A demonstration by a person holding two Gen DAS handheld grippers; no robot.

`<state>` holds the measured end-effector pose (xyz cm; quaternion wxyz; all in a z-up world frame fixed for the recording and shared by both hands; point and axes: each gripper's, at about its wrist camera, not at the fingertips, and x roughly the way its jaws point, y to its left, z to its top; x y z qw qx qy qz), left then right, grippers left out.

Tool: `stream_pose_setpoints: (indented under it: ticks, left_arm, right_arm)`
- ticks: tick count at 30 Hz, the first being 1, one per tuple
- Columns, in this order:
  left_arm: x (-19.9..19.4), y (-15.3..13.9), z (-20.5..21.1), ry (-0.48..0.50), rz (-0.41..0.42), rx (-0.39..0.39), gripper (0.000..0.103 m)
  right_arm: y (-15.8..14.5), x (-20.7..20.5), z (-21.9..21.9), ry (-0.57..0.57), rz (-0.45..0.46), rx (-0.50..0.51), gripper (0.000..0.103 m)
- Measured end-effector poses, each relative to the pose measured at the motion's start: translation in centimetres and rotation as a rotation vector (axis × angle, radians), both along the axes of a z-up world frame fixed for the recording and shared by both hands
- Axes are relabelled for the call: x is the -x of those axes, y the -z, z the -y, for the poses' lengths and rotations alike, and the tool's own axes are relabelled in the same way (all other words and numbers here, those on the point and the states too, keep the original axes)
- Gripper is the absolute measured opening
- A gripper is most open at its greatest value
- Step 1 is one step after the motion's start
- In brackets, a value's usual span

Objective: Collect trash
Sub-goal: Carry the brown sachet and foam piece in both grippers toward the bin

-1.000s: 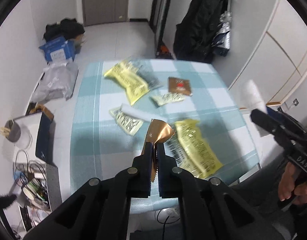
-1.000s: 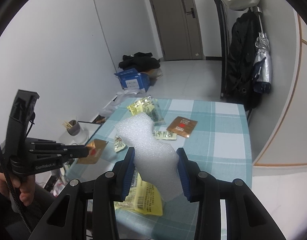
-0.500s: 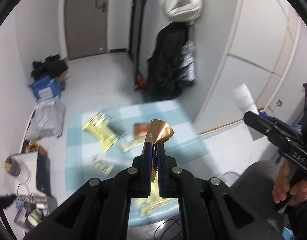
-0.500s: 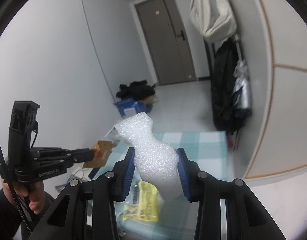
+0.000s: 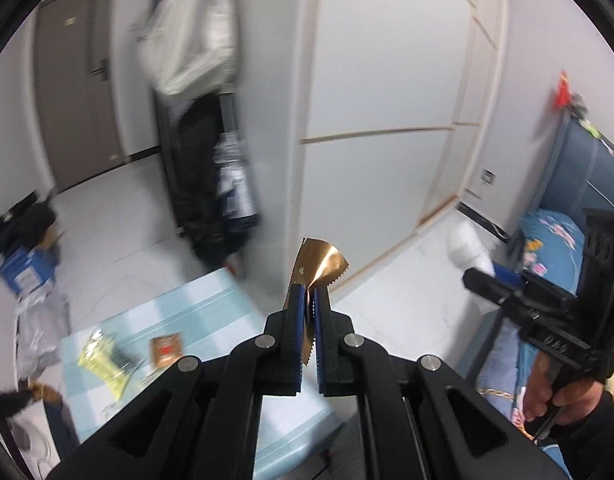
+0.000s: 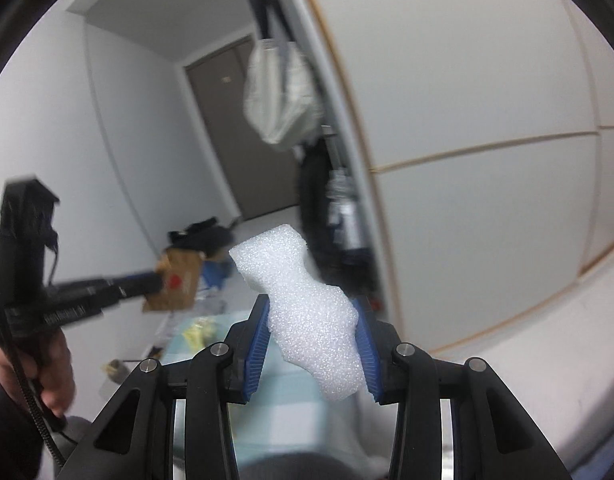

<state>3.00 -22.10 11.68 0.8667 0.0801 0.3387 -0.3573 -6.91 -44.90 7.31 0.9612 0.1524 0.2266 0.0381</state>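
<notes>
The left gripper [image 5: 308, 292] is pinched tight on a gold wrapper [image 5: 320, 261], whose curled, zigzag-edged top stands up above the blue pads [image 5: 295, 312]. From the right wrist view the same wrapper [image 6: 178, 282] shows its flat face with a red mark, held out at the tip of the left gripper [image 6: 157, 280], with a hand [image 6: 47, 376] on the handle below.

The right gripper [image 6: 313, 312] is clamped on a white foam piece [image 6: 307, 308]; the foam fills the gap between the pads and sticks out far past them, leaning left. From the left wrist view the right gripper [image 5: 477, 278] is at the right, with the foam [image 5: 467, 246] blurred at its tip and a hand [image 5: 563, 390] gripping its handle.

Low and left lies the checked table [image 5: 211, 304], with a yellow packet [image 5: 103, 362] and a brown sachet [image 5: 167, 350] on it. Both held pieces are up in the air, well away from the tabletop.
</notes>
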Motion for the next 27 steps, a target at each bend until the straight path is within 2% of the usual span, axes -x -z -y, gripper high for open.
stream_pose_setpoints:
  ticks: [3,10,15,19,22,23,27]
  left_arm:
    - [0.5,0.2,3.4,0.068,-0.007,-0.012,0.001]
    - [1.0,3.0,10.7,0.208,-0.11,-0.062,0.001]
    - [2.1,6.2,15.4,0.296,-0.184,-0.156,0.001]
    - [3.4,9.1,17.7,0.374,-0.202,-0.262,0.001]
    - [3.6,11.6,19.1,0.415,-0.28,-0.313,0.001]
    - [3.5,12.7,19.5,0.437,-0.332,-0.325,0.001]
    - [3.5,16.6,21.3,0.471,-0.447,-0.408,0.001]
  right_arm:
    - [1.2,1.4,2.9,0.073,-0.028,0.012,0.039]
    - [6.7,4.0,10.2,0.231,-0.144,-0.102,0.039]
    - [11.8,5.2,13.5,0.299,-0.25,-0.171,0.039]
    - [17.0,5.7,15.8,0.328,-0.378,-0.281,0.039]
    - [20.2,5.8,16.0,0.336,-0.476,-0.312,0.039]
    - [21.3,5.8,16.2,0.336,-0.502,-0.327,0.039]
    - [24.5,5.9,16.3,0.339,-0.56,-0.377,0.039]
